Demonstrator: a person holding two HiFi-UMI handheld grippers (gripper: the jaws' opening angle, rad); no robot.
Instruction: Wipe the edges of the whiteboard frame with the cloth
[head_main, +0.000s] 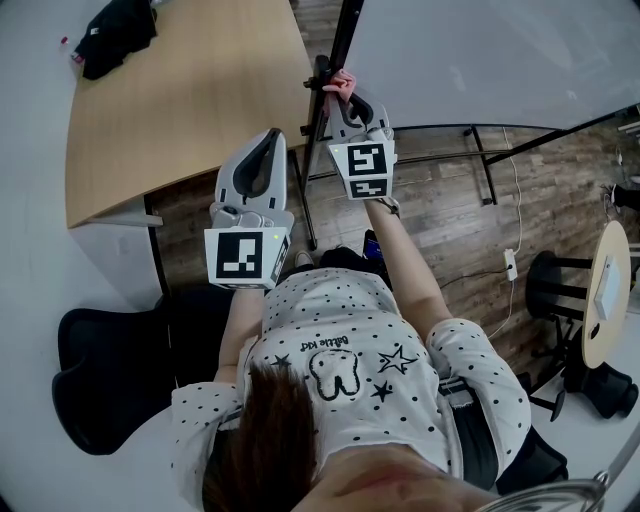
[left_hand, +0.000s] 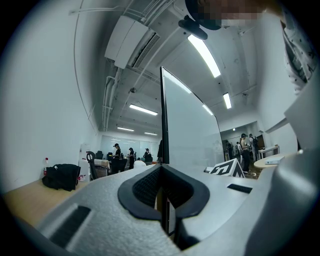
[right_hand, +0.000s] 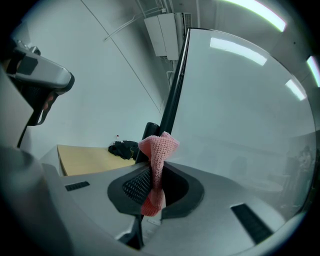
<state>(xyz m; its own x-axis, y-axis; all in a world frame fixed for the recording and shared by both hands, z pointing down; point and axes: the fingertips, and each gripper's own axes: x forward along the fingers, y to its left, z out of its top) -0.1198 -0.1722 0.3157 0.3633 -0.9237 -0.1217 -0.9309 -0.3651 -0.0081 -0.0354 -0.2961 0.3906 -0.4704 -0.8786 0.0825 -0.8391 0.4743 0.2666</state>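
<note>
Head view: my left gripper (head_main: 262, 165) hangs beside my right gripper (head_main: 345, 108), which carries the pink cloth (head_main: 340, 82) at the whiteboard frame (head_main: 345, 30), near a wooden table (head_main: 180, 90).
Left gripper view: my left gripper (left_hand: 162, 172) has its jaws drawn together on nothing, the frame edge (left_hand: 163, 115) upright beyond them.
Right gripper view: my right gripper (right_hand: 152, 175) clamps the knitted cloth (right_hand: 156, 160), whose upper end meets the black frame (right_hand: 172, 100).

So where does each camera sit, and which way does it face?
Head view: on the person's head, facing down; shows hair, shirt, left gripper, right gripper.
Left gripper view: on the left gripper, looking along its shut jaws at the whiteboard edge.
Right gripper view: on the right gripper, jaws shut on pink cloth, facing the whiteboard edge.
Shared: both gripper views show the whiteboard and black bag.
</note>
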